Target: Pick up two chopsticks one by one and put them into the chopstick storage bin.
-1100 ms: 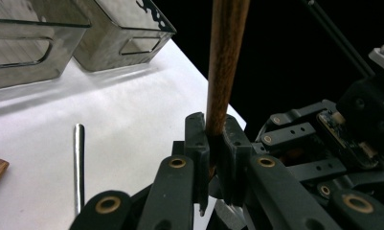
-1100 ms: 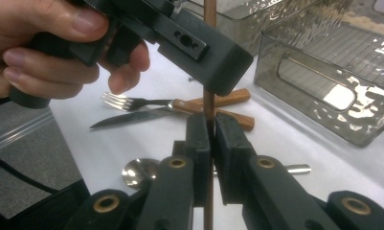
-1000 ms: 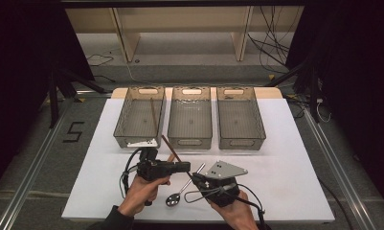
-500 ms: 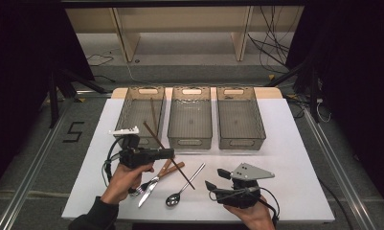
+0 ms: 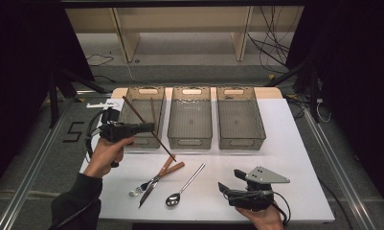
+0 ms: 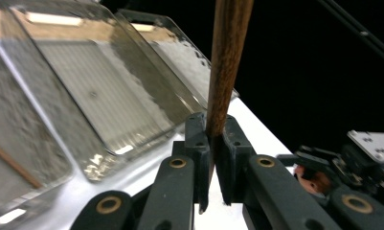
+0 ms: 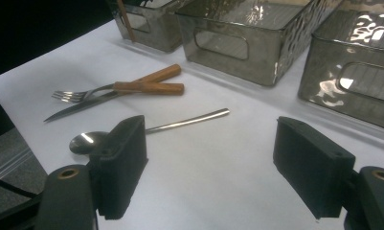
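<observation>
From the high view I see my left tongs (image 5: pixel 149 127) lifted above the table (image 5: pixel 276 143), just in front of the left bin (image 5: pixel 132 115), clamped on a dark wooden chopstick (image 5: pixel 163 146). The stick slants across them, its upper end over the left bin and its lower end pointing down toward the cutlery. A second chopstick (image 5: pixel 152 111) lies inside that left bin. The middle bin (image 5: pixel 190 139) and the right bin (image 5: pixel 261 120) stand in a row beside it. On the white sheet near me lie a fork (image 5: pixel 146 184) and a knife (image 5: pixel 157 184) with wooden handles, crossed over each other, and a spoon (image 5: pixel 184 186) just to their right. My right tongs (image 5: pixel 229 181) sit low at the near edge, well apart from the spoon, jaws apart with nothing in them; they have just been opening.

In the left gripper view, the left tongs (image 6: pixel 211 158) are together on the chopstick (image 6: pixel 228 62), which rises nearly straight up out of the pads. The bins (image 6: pixel 98 91) run off to the left, tilted in this view, and the other chopstick (image 6: pixel 12 163) lies in the nearest one.

In the right gripper view, the right tongs (image 7: pixel 213 163) stand wide with bare table (image 7: pixel 218 158) between the pads. The spoon (image 7: pixel 151 128) lies just beyond the left pad, the fork (image 7: pixel 84 95) and knife (image 7: pixel 108 98) farther on, and the bins (image 7: pixel 247 43) line the back.
</observation>
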A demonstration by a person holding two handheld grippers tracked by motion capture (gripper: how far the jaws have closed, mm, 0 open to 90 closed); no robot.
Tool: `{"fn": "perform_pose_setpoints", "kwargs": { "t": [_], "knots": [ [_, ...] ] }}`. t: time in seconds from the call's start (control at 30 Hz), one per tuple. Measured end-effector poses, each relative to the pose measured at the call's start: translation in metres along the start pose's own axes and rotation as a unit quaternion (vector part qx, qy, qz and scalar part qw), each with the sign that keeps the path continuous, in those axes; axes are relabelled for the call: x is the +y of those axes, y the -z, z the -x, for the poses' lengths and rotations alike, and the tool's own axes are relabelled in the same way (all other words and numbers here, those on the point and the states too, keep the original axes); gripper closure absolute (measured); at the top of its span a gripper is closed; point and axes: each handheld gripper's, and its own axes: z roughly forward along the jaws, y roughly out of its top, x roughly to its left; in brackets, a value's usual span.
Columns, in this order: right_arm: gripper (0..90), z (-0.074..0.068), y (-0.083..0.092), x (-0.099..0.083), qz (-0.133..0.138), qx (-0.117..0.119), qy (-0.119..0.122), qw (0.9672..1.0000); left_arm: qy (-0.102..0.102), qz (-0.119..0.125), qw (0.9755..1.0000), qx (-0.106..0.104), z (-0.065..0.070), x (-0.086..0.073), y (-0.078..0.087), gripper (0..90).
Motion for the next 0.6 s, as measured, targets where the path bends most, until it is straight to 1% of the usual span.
{"fn": "perform_pose_setpoints", "kwargs": {
  "t": [0.1, 0.2, 0.33, 0.43, 0.53, 0.6],
  "knots": [
    [27.3, 0.002, 0.002, -0.002, 0.001, -0.001, -0.003, 1.0000, -0.005, -0.001, 0.9999, 0.012, -0.003, 0.011, 0.004, 84.1],
    [26.8, 0.003, 0.003, -0.004, 0.001, -0.003, -0.004, 1.0000, -0.006, -0.003, 0.9997, 0.023, -0.006, 0.021, 0.007, 84.1],
    [26.1, 0.005, 0.005, -0.006, 0.002, -0.004, -0.007, 1.0000, -0.004, -0.007, 0.9991, 0.042, -0.014, 0.034, 0.011, 84.1],
    [26.0, 0.006, 0.006, -0.006, 0.003, -0.006, -0.009, 0.9999, -0.002, -0.010, 0.9987, 0.050, -0.018, 0.041, 0.013, 84.1],
    [25.6, 0.008, 0.007, -0.007, 0.004, -0.009, -0.010, 0.9999, 0.000, -0.015, 0.9980, 0.062, -0.023, 0.048, 0.015, 84.1],
    [25.4, 0.008, 0.007, -0.008, 0.002, -0.009, -0.013, 0.9999, -0.001, -0.018, 0.9970, 0.075, -0.026, 0.052, 0.016, 84.1]
  ]
}}
